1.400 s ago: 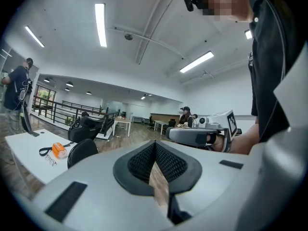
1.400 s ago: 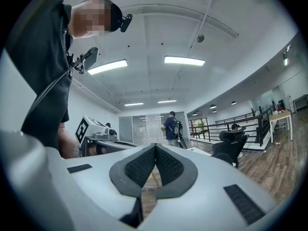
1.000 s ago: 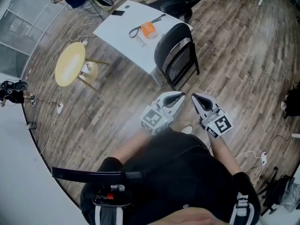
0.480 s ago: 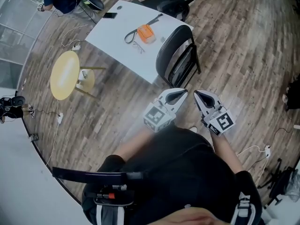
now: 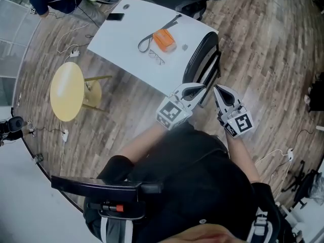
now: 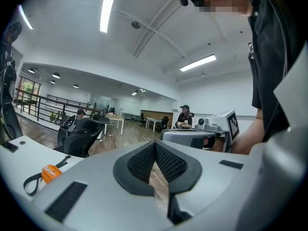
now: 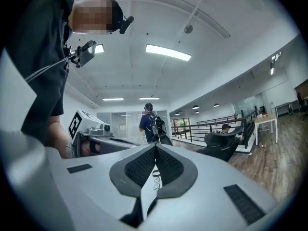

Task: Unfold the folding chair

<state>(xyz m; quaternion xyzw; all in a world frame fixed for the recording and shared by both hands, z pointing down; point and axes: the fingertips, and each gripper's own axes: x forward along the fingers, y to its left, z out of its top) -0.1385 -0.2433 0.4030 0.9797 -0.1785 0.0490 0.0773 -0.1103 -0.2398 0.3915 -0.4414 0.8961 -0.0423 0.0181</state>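
A black folding chair (image 5: 201, 59), folded flat, stands on the wooden floor (image 5: 263, 59) just beside the near edge of a white table (image 5: 126, 39). In the head view its long axis runs from the curved top rail at 1 o'clock down to the feet at 7 o'clock, and its thin edge faces the person. Two bare forearms reach out from a black-shirted torso toward 12 o'clock, held close together. The left tool (image 5: 201, 88) angles toward 2 o'clock and the right tool (image 5: 216, 88) toward 11 o'clock, so their tips nearly meet. Both tools are closed tight with nothing between the jaws, as each gripper view shows. The chair lies at 12 o'clock from the tools. Its lower end overlaps the left tool's tip, though contact cannot be judged. The right tool's tip sits just beside the chair's lower end, at its 4 o'clock.
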